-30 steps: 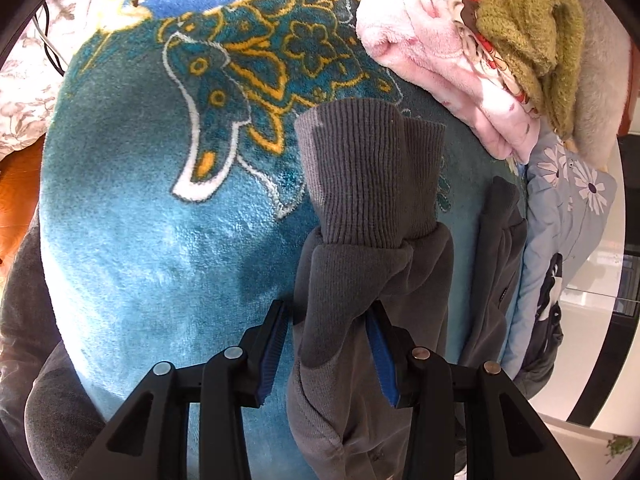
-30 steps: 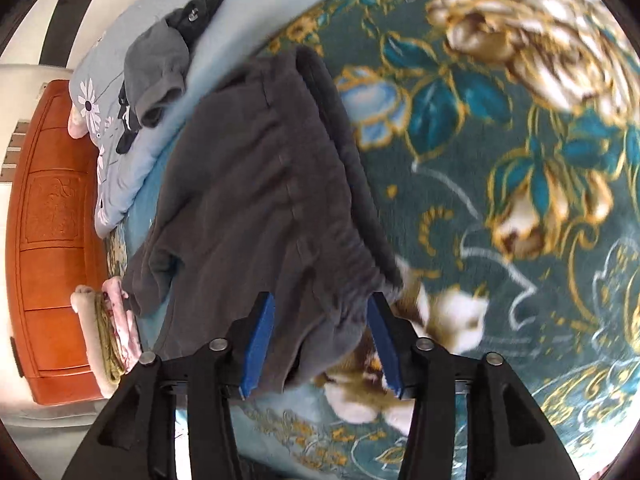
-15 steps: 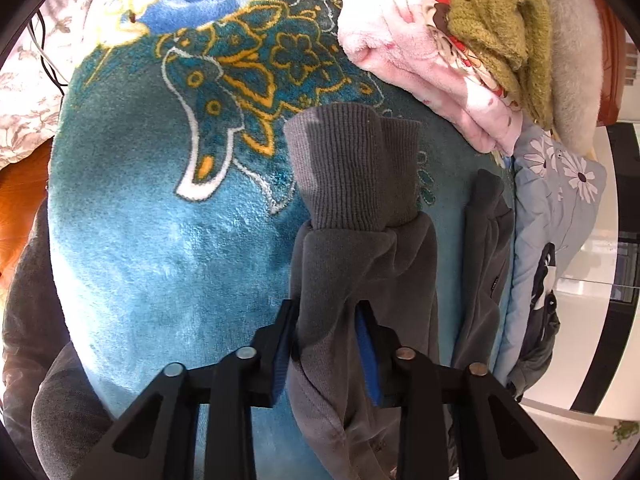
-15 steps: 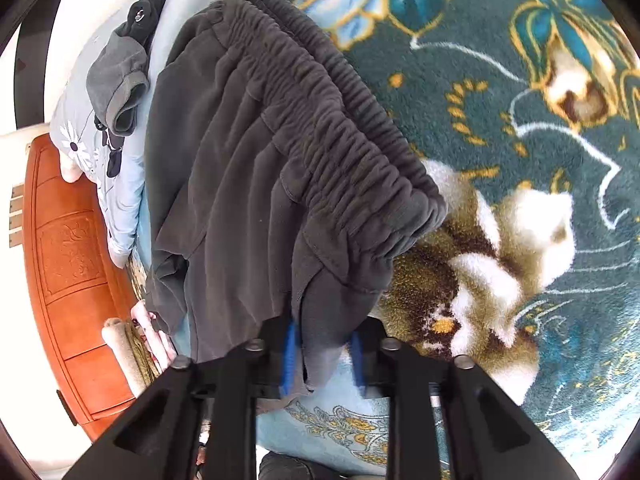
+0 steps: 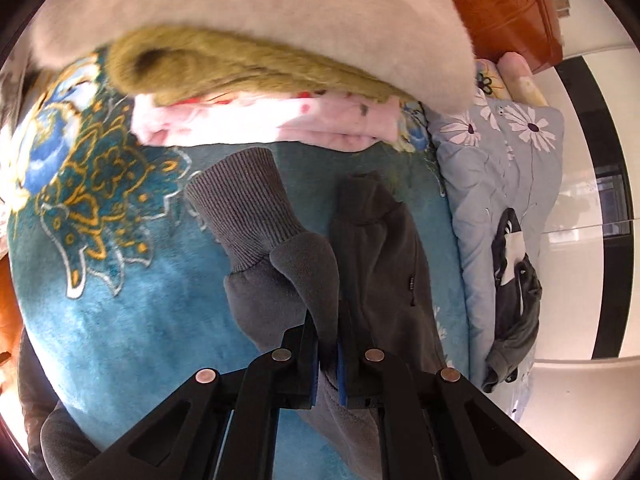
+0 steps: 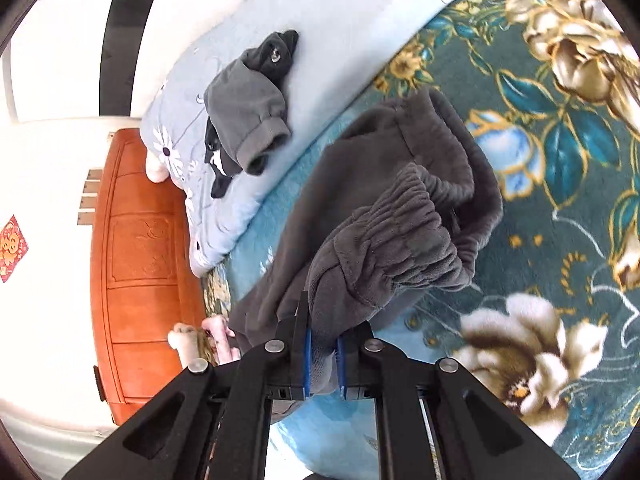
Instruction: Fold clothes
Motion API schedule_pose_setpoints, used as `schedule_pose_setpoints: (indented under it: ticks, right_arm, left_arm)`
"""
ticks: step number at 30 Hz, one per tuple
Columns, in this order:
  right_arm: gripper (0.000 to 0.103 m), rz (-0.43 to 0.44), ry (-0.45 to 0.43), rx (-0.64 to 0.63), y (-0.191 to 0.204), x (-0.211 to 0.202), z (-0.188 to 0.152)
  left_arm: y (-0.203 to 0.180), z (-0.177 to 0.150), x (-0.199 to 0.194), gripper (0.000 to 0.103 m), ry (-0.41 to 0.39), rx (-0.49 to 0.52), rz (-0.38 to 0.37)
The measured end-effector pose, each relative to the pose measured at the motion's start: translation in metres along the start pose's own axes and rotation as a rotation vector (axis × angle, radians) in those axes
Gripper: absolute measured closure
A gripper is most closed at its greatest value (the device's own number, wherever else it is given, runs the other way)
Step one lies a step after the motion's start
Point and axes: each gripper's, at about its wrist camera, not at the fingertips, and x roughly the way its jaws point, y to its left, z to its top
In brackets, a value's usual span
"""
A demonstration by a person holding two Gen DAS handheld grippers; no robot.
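Dark grey sweatpants lie on a teal flowered blanket [image 5: 120, 300]. In the left wrist view my left gripper [image 5: 328, 346] is shut on a pinched fold of one leg just behind its ribbed cuff [image 5: 244, 216]. That fold is lifted, and the other leg [image 5: 380, 248] lies flat beside it. In the right wrist view my right gripper [image 6: 322, 338] has its jaws closing, and the pads press on the fabric below the gathered waistband [image 6: 396, 236]. The waistband is raised and bunched above the blanket [image 6: 560, 200].
A stack of folded clothes [image 5: 260, 72], white fluffy over olive over pink, looms just beyond the cuff. A light blue daisy quilt [image 5: 508, 184] lies alongside with a dark grey and black garment [image 6: 248, 108] on it. A wooden headboard [image 6: 140, 260] stands behind.
Both grippers went from open around the sweatpants to shut on the fabric, then rose with it. The left gripper moved toward the clothes stack; the waistband lifted and bunched.
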Motion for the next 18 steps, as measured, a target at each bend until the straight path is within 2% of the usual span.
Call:
schedule_pose_setpoints:
  ticks: [3, 5, 9, 11, 13, 14, 15, 16, 17, 18]
  right_arm:
    - [0.094, 0.014, -0.034, -0.025, 0.019, 0.005, 0.023]
    - [0.094, 0.012, -0.043, -0.04, 0.031, 0.011, 0.039]
    - [0.094, 0.004, -0.04, -0.045, 0.043, 0.025, 0.065]
    - [0.094, -0.027, -0.041, -0.037, 0.045, 0.034, 0.073]
    - [0.094, -0.049, -0.053, -0.031, 0.047, 0.041, 0.08]
    - [0.094, -0.059, -0.061, -0.031, 0.049, 0.044, 0.084]
    - [0.094, -0.072, -0.068, -0.034, 0.05, 0.047, 0.089]
    - [0.094, -0.085, -0.074, -0.042, 0.052, 0.051, 0.093]
    - [0.094, -0.101, -0.079, -0.047, 0.053, 0.055, 0.098]
    - [0.094, -0.118, -0.082, -0.051, 0.054, 0.059, 0.102]
  left_arm:
    - [-0.038, 0.026, 0.016, 0.096, 0.022, 0.069, 0.02]
    - [-0.063, 0.04, 0.026, 0.096, 0.047, 0.077, 0.047]
    - [-0.111, 0.07, 0.064, 0.096, 0.077, 0.116, 0.13]
    - [-0.123, 0.079, 0.081, 0.096, 0.099, 0.129, 0.159]
    - [-0.129, 0.087, 0.096, 0.095, 0.121, 0.13, 0.149]
    - [-0.129, 0.091, 0.101, 0.09, 0.136, 0.121, 0.128]
    - [-0.128, 0.092, 0.102, 0.078, 0.147, 0.114, 0.102]
    - [-0.127, 0.094, 0.102, 0.07, 0.155, 0.111, 0.075]
    - [-0.126, 0.092, 0.098, 0.057, 0.147, 0.131, 0.043]
    - [-0.124, 0.09, 0.094, 0.05, 0.14, 0.151, 0.01]
